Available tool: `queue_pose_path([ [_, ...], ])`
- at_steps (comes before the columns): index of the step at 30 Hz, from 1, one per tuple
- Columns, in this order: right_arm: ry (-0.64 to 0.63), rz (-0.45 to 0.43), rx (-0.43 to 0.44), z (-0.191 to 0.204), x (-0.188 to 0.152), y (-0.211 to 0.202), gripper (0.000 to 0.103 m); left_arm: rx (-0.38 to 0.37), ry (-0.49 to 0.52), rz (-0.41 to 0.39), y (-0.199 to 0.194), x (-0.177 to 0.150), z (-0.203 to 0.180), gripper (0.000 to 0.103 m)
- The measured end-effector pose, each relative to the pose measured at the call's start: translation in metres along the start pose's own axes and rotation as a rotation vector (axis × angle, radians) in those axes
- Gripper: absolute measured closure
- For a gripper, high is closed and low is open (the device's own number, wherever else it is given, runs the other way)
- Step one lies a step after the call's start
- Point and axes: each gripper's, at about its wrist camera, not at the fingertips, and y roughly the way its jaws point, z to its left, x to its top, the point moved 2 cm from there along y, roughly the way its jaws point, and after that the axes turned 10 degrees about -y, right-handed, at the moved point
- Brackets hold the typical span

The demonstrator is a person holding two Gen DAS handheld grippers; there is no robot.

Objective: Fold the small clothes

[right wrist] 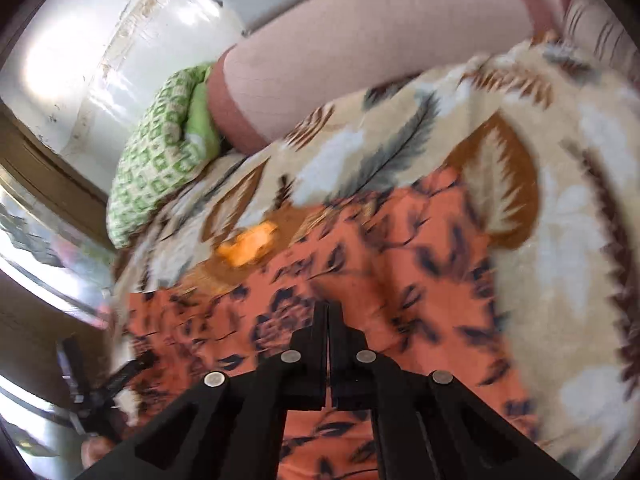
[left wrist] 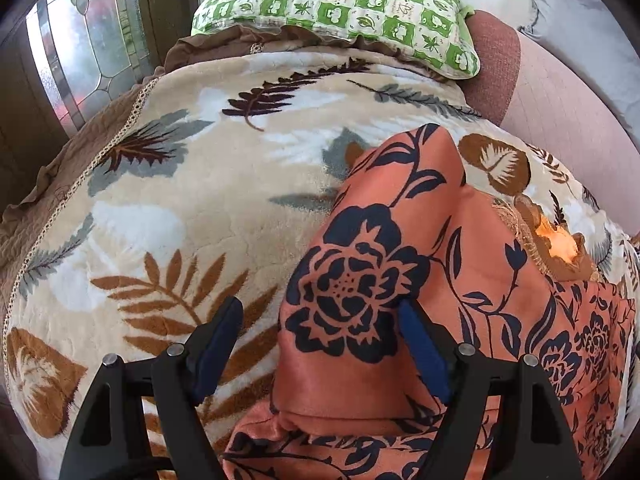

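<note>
Left wrist view: left hand-held gripper (left wrist: 320,332) with jaws spread wide, pads clear of cloth, poised over the orange floral garment (left wrist: 380,264). Garment lies on the leaf-print blanket (left wrist: 168,208), a raised fold of it between the fingers. Green checked pillow (left wrist: 340,12) at the blanket's far edge.

Right wrist view, blurred: right hand-held gripper (right wrist: 328,312) with fingers pressed together, nothing visibly pinched, above the orange floral garment (right wrist: 420,264) on the blanket (right wrist: 560,240). Pillow (right wrist: 160,164) beyond the blanket, far left.
</note>
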Motion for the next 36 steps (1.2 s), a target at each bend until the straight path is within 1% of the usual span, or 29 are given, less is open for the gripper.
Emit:
queue_pose_path([
  [1,0.007,-0.016,0.036,-0.002,0.003,0.000,0.098,0.001,-0.001,0.001,0.000,0.000,0.000,0.023],
  [2,0.037,-0.013,0.072,-0.009,0.005,0.005,0.098,0.004,0.002,0.001,0.000,-0.001,-0.001,0.023],
  [4,0.081,0.021,0.074,-0.021,0.006,0.014,0.097,0.014,0.018,0.007,0.001,-0.001,-0.002,0.022],
  [5,0.093,0.045,0.084,-0.025,0.005,0.023,0.097,0.018,0.030,0.018,0.003,-0.002,-0.003,0.020],
  [8,0.087,0.118,0.077,-0.031,0.001,0.042,0.097,0.018,0.040,0.040,0.008,-0.002,-0.005,0.018],
  [9,0.085,0.129,0.075,-0.032,0.000,0.045,0.097,0.017,0.044,0.041,0.008,-0.002,-0.005,0.018],
  [12,0.113,0.111,0.105,-0.038,-0.001,0.049,0.095,0.018,0.061,0.041,0.009,0.000,-0.007,0.018],
  [14,0.129,0.114,0.130,-0.043,-0.004,0.049,0.094,0.018,0.069,0.036,0.008,0.001,-0.008,0.018],
  [16,0.132,0.114,0.137,-0.044,-0.005,0.048,0.093,0.022,0.079,0.021,0.006,0.002,-0.009,0.018],
  [18,0.137,0.110,0.152,-0.046,-0.010,0.037,0.084,0.036,0.095,-0.007,0.002,0.003,-0.010,0.018],
  [19,0.142,0.111,0.159,-0.046,-0.012,0.035,0.064,0.043,0.101,-0.020,0.001,0.004,-0.010,0.018],
  [20,0.164,0.112,0.174,-0.047,-0.017,0.031,0.030,0.048,0.105,-0.033,-0.001,0.005,-0.011,0.018],
  [21,0.187,0.105,0.203,-0.048,-0.020,0.028,0.024,0.050,0.109,-0.045,-0.003,0.006,-0.011,0.018],
  [22,0.201,0.088,0.236,-0.048,-0.023,0.024,0.023,0.050,0.111,-0.053,-0.004,0.007,-0.012,0.018],
  [24,0.193,0.070,0.232,-0.041,-0.025,0.018,0.023,0.052,0.113,-0.065,-0.006,0.008,-0.013,0.018],
  [26,0.211,0.072,0.279,-0.036,-0.026,0.021,0.024,0.052,0.115,-0.074,-0.007,0.008,-0.013,0.018],
  [27,0.233,0.092,0.273,-0.036,-0.027,0.026,0.024,0.052,0.114,-0.079,-0.008,0.009,-0.012,0.018],
  [30,0.284,0.092,0.266,-0.039,-0.027,0.035,0.025,0.048,0.105,-0.097,-0.012,0.011,-0.011,0.018],
  [33,0.287,0.097,0.257,-0.036,-0.019,0.043,0.025,0.050,0.096,-0.119,-0.014,0.013,-0.010,0.018],
  [36,0.255,0.091,0.243,-0.028,-0.011,0.051,0.025,0.052,0.105,-0.126,-0.014,0.012,-0.013,0.018],
])
